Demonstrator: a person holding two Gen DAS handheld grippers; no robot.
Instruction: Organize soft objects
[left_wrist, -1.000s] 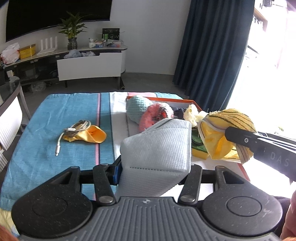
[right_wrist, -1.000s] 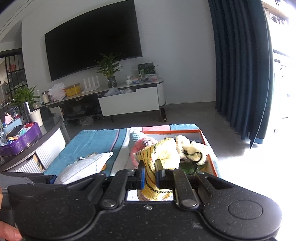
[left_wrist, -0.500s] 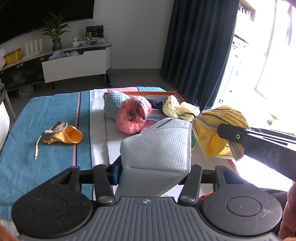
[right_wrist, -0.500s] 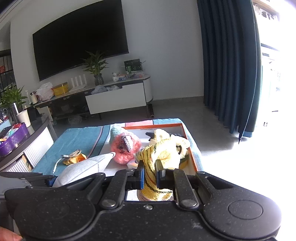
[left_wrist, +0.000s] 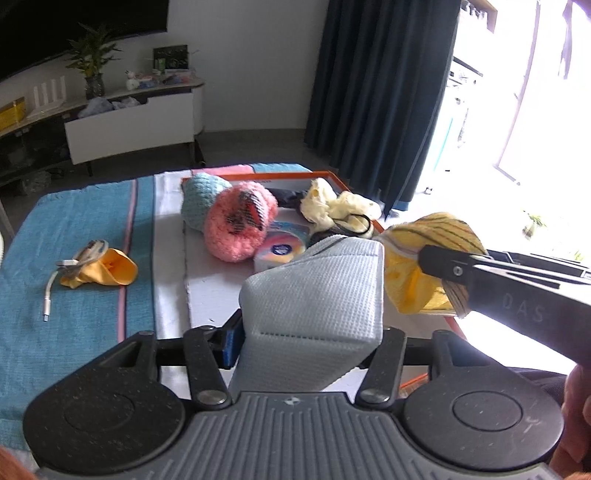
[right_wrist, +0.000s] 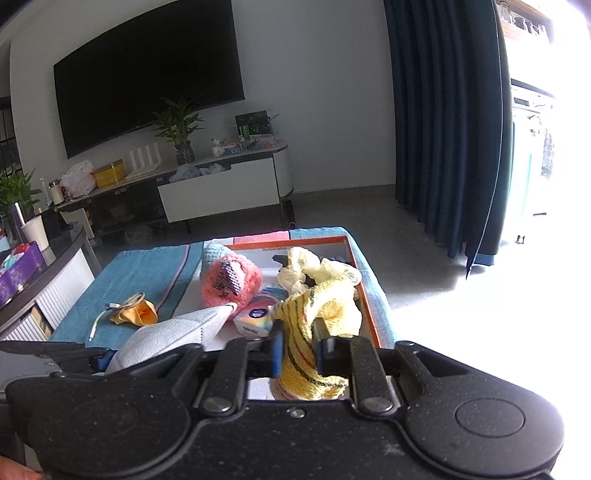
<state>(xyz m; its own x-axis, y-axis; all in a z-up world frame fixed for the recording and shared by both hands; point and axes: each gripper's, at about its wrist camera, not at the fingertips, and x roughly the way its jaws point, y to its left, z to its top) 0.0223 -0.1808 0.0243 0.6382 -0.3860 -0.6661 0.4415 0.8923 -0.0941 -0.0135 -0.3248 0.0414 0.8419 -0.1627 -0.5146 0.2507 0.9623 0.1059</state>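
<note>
Left gripper (left_wrist: 306, 332) — jaws just opening, the grey waffle-weave pouch (left_wrist: 314, 295) between them, seemingly touching both sides. Right gripper (right_wrist: 298, 347) — jaws likewise just opening, blue pads (right_wrist: 277, 349) flanking the yellow striped knit piece (right_wrist: 314, 314); whether they press on it cannot be told. Its finger, seen from the left wrist at 3 o'clock, bears the letters "DAS". At 12 o'clock, the orange-rimmed tray (left_wrist: 325, 173) holds a pink fuzzy ball (left_wrist: 240, 229), teal knit ball (left_wrist: 197, 199), and tissue pack (right_wrist: 255, 317) reading "Vinda". At 10 o'clock lies an orange cloth with cable (left_wrist: 99, 264) on the blue tablecloth (left_wrist: 74, 332).
</note>
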